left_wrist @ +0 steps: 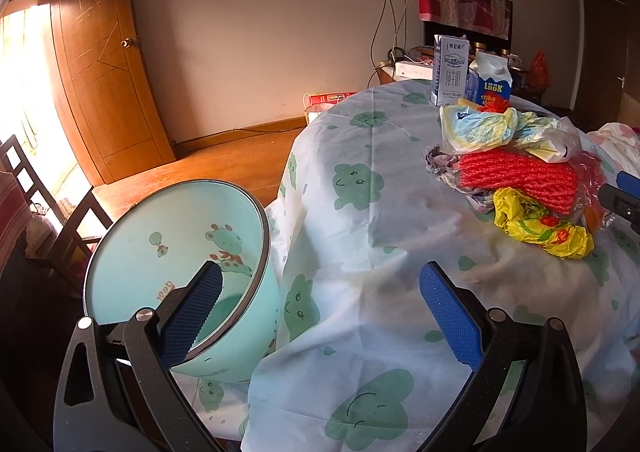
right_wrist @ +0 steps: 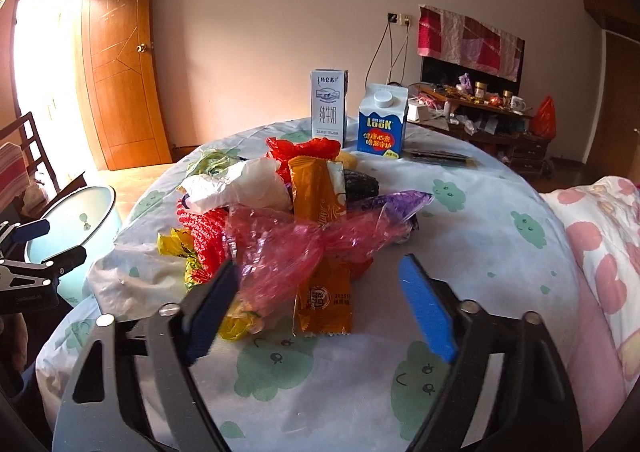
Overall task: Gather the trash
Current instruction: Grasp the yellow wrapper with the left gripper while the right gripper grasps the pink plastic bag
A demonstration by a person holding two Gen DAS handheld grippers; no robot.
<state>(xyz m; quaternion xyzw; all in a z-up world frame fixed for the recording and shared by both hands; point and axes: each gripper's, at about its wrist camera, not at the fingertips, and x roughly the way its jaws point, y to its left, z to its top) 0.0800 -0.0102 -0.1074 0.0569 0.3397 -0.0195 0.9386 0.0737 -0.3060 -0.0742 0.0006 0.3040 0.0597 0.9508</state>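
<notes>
A: Round table [right_wrist: 500, 264] under a frog-print cloth; where's the trash?
B: Wrapper pile [right_wrist: 304, 220] mid-frame, bin [left_wrist: 180, 264] lower left. Left gripper [left_wrist: 320, 312] gapes empty; right gripper [right_wrist: 320, 304] parted around pink plastic [right_wrist: 288, 256], not pinching.

A round table [right_wrist: 500, 252] has a white cloth [left_wrist: 360, 236] with green smiley clouds on it. In the middle sits a heap of trash [right_wrist: 280, 220]: crinkly bags, wrappers and red netting. Behind the heap stand a tall white milk carton [right_wrist: 329, 106] and a blue carton [right_wrist: 382, 120], side by side. A dark flat packet [right_wrist: 438, 158] lies near them
</notes>
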